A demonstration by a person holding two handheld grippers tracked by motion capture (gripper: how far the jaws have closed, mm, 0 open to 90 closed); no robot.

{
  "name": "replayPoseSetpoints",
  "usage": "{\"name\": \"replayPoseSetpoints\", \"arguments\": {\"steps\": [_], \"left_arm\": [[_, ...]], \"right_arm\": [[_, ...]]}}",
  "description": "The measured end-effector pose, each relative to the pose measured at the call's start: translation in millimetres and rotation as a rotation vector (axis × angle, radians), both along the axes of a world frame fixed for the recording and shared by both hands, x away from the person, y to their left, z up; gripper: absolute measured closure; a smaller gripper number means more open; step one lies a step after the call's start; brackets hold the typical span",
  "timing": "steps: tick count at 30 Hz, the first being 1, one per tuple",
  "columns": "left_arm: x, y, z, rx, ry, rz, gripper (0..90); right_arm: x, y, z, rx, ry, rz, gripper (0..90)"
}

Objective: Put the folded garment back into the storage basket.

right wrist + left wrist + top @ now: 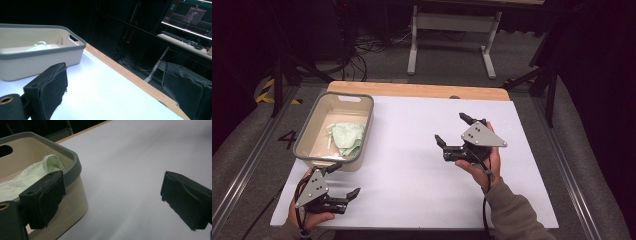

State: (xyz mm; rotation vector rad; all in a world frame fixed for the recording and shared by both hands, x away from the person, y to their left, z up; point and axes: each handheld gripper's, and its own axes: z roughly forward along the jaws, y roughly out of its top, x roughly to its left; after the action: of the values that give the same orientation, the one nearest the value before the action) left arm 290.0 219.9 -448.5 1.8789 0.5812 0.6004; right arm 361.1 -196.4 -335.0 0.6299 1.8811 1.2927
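A pale green crumpled cloth (348,138) lay inside the beige plastic tub with a grey rim (368,116), which stood at the far left part of the white-covered table (422,170). The cloth rested on the tub's floor, bunched toward the middle, and neither tool touched it.

The left gripper (343,181) was held low at the near left edge of the table, just beside the tub's near wall. Its jaws stood spread wide with nothing between them. In the left gripper view, one black finger (43,200) overlapped the tub's rim (75,162), with the green cloth (37,173) showing behind it, inside the tub, while the other finger (186,197) hung over bare white table.

The right gripper (451,129) was held above the middle right of the table, well apart from the tub, and its jaws were likewise released and empty. In the right gripper view, the tub (37,57) sat far off to the left beyond the nearer finger (48,87), and a small bit of the cloth (38,46) peeked above the rim.
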Motion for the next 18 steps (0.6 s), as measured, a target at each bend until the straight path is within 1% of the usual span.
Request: {"name": "replayPoseSetpoints", "arguments": {"steps": [2, 3, 5, 9, 13, 16, 18], "left_arm": [[-0.1, -0.1, -0.1, -0.004, 0.003, 0.000, 6.9], [0.0, -0.1, -0.3, -0.003, 0.003, 0.001, 6.9], [-0.1, -0.2, -0.4, -0.002, 0.007, -0.002, 6.9], [-0.1, -0.4, -0.5, -0.001, 0.007, -0.004, 6.8], [-0.1, -0.7, -0.6, 0.000, 0.007, -0.004, 6.8], [-0.1, -1.0, -0.8, 0.001, 0.009, -0.005, 6.8], [-0.1, -1.1, -0.8, 0.002, 0.008, -0.006, 6.9]], "right_arm": [[-1.4, -1.5, -1.4, 0.001, -0.005, -0.002, 6.9], [-2.0, -2.5, -2.2, 0.005, 0.000, 0.002, 7.0], [-2.8, -3.9, -3.8, -0.006, 0.014, 0.013, 7.3], [-6.6, -8.0, -7.3, -0.008, 0.017, 0.015, 7.3], [-11.4, -11.2, -10.1, -0.013, 0.009, 0.011, 7.3], [-14.9, -12.8, -11.4, -0.030, -0.001, 0.009, 7.3], [-16.8, -14.8, -11.9, -0.026, 0.000, 0.012, 7.3]]}}
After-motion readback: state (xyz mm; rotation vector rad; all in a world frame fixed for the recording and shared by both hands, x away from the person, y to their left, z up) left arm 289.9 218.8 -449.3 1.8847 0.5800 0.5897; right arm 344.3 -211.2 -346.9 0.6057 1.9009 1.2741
